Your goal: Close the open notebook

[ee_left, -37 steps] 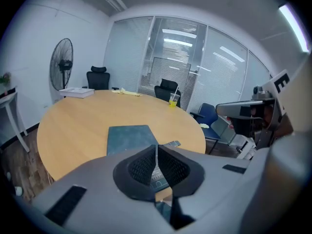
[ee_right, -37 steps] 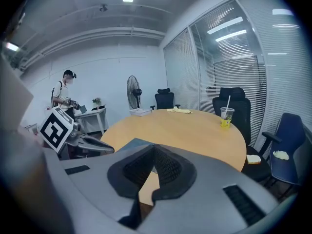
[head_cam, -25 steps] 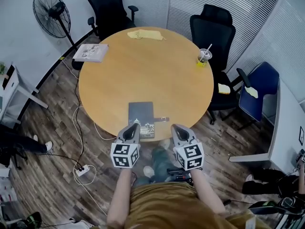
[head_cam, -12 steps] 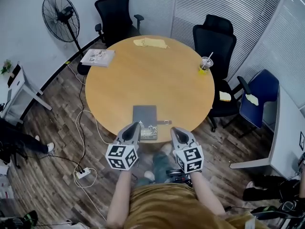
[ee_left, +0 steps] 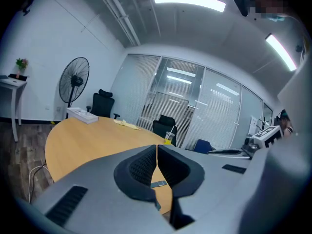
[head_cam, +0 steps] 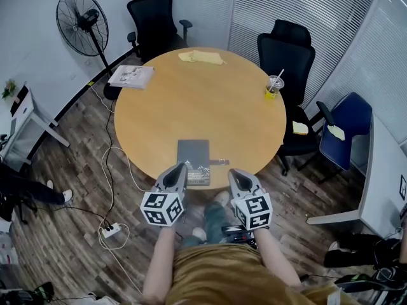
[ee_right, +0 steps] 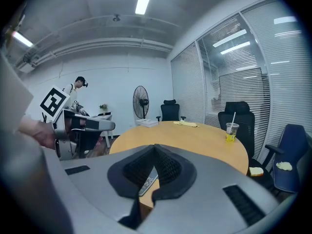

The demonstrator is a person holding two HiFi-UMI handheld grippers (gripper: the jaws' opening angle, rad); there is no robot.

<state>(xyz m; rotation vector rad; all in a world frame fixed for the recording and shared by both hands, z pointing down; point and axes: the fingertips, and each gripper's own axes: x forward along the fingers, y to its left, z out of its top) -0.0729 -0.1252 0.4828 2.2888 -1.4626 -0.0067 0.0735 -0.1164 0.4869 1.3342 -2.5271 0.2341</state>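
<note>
Two hand-held tools hover side by side at the near edge of a round wooden surface [head_cam: 203, 107], the left tool [head_cam: 180, 168] and the right tool [head_cam: 234, 172] each with its jaws pressed together and nothing between them. The dark notebook [head_cam: 193, 154] lies flat, cover up, on the surface just beyond the left tool's tip, its strap [head_cam: 218, 162] sticking out to the right. Well apart from it, toward the far side of the surface, are a drink cup [head_cam: 274, 84] with a straw, a yellow cloth [head_cam: 202, 57] and a stack of papers [head_cam: 131, 76].
</note>
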